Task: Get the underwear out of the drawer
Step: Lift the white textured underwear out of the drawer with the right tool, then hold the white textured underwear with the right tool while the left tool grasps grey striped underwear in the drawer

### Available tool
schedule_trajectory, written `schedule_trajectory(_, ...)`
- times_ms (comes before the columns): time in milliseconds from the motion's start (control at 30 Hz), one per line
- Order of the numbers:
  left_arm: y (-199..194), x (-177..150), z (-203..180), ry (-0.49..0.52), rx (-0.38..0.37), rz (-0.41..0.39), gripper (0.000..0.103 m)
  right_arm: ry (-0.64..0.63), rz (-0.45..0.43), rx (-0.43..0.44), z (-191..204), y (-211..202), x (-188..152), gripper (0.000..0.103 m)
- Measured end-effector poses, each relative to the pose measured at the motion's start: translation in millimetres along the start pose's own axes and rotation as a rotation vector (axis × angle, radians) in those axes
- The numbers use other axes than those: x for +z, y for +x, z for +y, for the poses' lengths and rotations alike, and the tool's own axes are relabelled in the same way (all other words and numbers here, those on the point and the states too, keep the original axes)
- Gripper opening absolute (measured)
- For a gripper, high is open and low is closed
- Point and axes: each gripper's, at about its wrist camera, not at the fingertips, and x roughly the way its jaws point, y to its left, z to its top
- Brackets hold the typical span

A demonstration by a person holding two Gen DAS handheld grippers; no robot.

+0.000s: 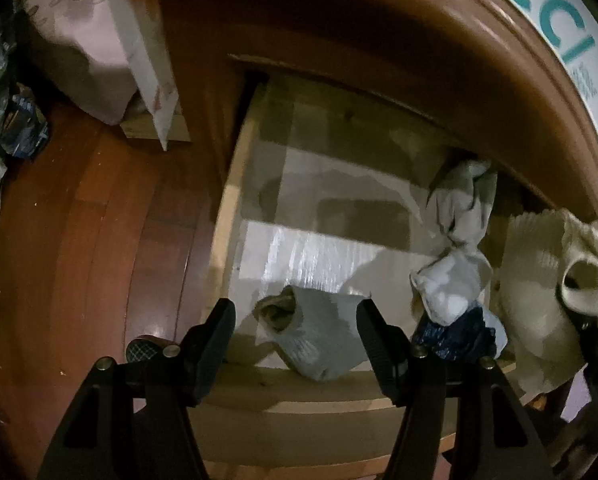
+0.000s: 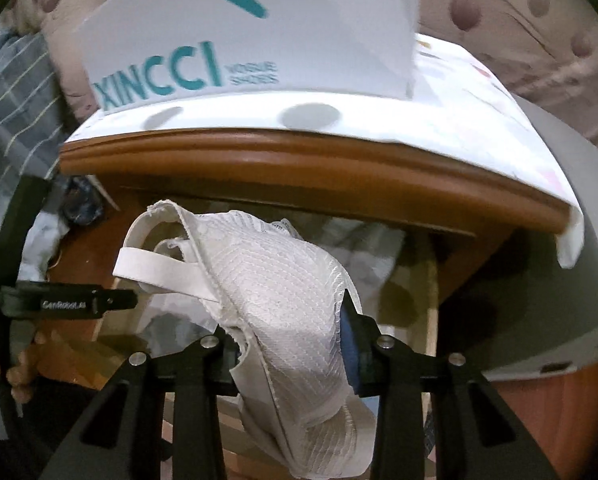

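The brown wooden nightstand [image 1: 339,12] with its rounded moulded top edge is the biggest thing here, and everything else is placed from it. On its top stands a white cardboard shoe box printed with teal "XINCCI" lettering [image 2: 235,40], resting on a white patterned cloth [image 2: 459,120] that hangs over the nightstand's right corner. Under the top, the pale wooden drawer [image 1: 235,184] is pulled open out of the nightstand's front, its floor lined with a light, glossy sheet. To the left of the nightstand lies reddish-brown wooden flooring [image 1: 99,220].

The white lace-textured underwear with a broad elastic waistband [image 2: 291,304] hangs in front of the nightstand, raised above the open drawer, clamped between the fingers of the right gripper [image 2: 295,344]; a dark blue scrap shows at the right finger.

Inside the drawer, at its right part, a knotted white sock bundle [image 1: 455,256] sits beside a dark blue patterned cloth [image 1: 455,336]. At the drawer's front wall lies a small pale grey sock [image 1: 319,340], directly between the spread fingers of the left gripper [image 1: 295,320], whose pads stand apart and press on nothing.
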Motion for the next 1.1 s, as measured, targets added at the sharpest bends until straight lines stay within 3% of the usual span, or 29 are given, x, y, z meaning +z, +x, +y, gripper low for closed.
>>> schedule_trajectory(400, 9.9, -2.1, -12.7, 0.032, 0.024, 0.028, 0.065, 0.155, -0.047, -0.131, -41.1, -6.5, -4.8, 0.034)
schedule_trajectory(667, 25.7, -6.9, -27.8, 0.096, 0.053, 0.092, 0.065, 0.228, -0.077, -0.122, -57.2, -16.2, -4.8, 0.033)
schedule_trajectory(1100, 57.8, 11.1, -34.0, 0.045, 0.033, 0.257, 0.065, 0.29, -0.066, -0.049, -74.8, -15.6, -4.5, 0.033)
